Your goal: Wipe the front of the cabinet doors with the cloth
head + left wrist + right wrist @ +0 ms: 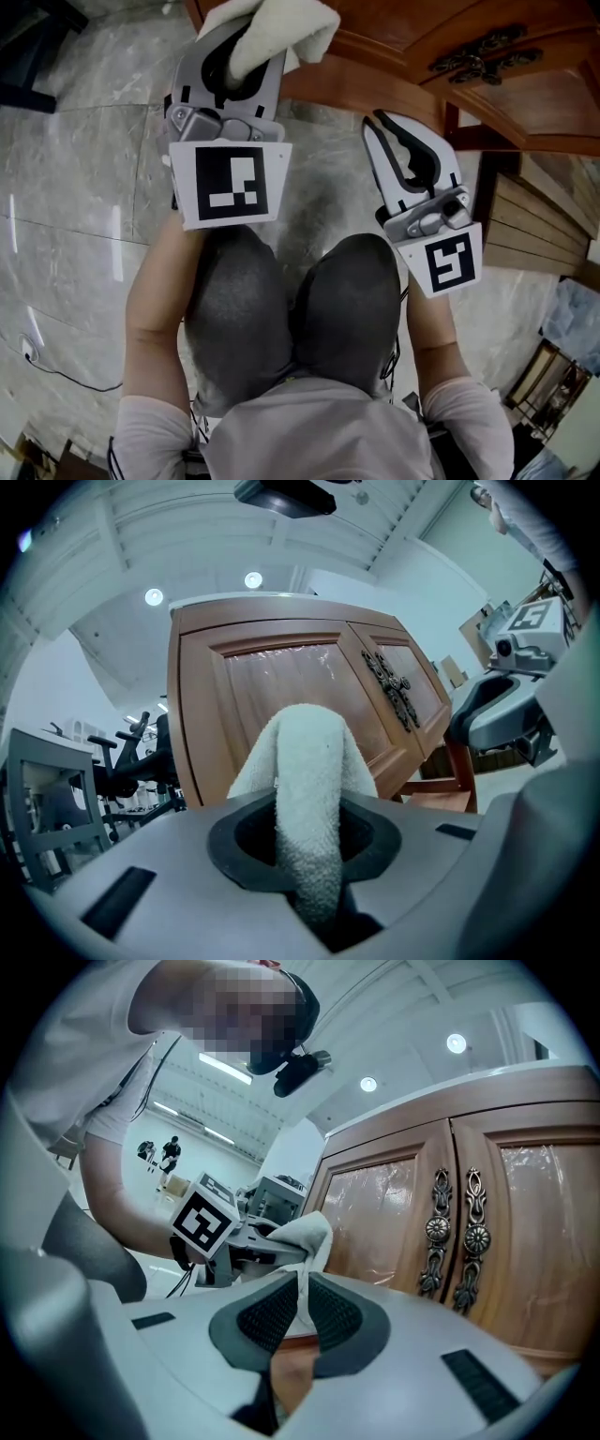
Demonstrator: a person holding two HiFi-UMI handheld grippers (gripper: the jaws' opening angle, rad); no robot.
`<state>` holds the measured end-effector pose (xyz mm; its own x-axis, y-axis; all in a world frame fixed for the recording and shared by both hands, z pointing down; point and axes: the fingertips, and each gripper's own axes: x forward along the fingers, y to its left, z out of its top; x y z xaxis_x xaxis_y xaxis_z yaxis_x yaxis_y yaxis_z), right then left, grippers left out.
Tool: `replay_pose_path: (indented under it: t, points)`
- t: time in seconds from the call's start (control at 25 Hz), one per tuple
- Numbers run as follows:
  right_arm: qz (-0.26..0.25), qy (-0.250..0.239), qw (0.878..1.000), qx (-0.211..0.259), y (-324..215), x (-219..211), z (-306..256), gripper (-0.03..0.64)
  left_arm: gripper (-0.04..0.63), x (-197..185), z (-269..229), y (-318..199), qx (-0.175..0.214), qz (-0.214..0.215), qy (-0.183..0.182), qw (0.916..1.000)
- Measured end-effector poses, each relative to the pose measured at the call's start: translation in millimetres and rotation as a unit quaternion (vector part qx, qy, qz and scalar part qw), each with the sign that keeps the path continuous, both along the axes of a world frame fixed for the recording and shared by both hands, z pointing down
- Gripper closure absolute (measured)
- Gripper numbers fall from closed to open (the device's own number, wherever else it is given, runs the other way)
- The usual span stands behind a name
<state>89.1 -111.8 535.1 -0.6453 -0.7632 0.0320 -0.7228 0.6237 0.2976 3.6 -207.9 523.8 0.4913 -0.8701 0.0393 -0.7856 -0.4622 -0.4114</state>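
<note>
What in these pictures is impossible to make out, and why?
- Whether the cloth touches the cabinet doors: the head view's top edge cuts it off, and in the left gripper view the cloth itself covers the spot.
- Most of the doors, head view: beyond the top edge.
- Two distant figures, right gripper view: too small.

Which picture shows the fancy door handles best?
The right gripper view. The two metal handles face the camera there, side by side, with their curly shapes clear. The left gripper view shows them smaller and slanted, to the right of the cloth. The head view shows only a dark shape seen from above.
</note>
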Motion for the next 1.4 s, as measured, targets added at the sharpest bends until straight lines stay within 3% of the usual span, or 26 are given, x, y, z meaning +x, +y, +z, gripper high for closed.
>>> replay_pose_path:
  t: [0.36,0.96,1.2,1.4]
  points:
    - [0.014,-0.021,1.0,-0.007,7,29,5,0.558,0.503,53,0,8,-0.003,0.044,-0.029,0.9986]
    - [0.046,-0.038,0.998,-0.012,8,79,25,0.558,0.503,133,3,25,-0.012,0.119,-0.025,0.9925]
    - [0.047,-0.04,0.998,-0.017,11,88,32,0.558,0.503,153,6,32,-0.013,0.139,-0.016,0.9901]
    - [0.039,-0.04,0.998,-0.019,5,81,40,0.558,0.503,145,2,35,-0.011,0.14,-0.015,0.99]
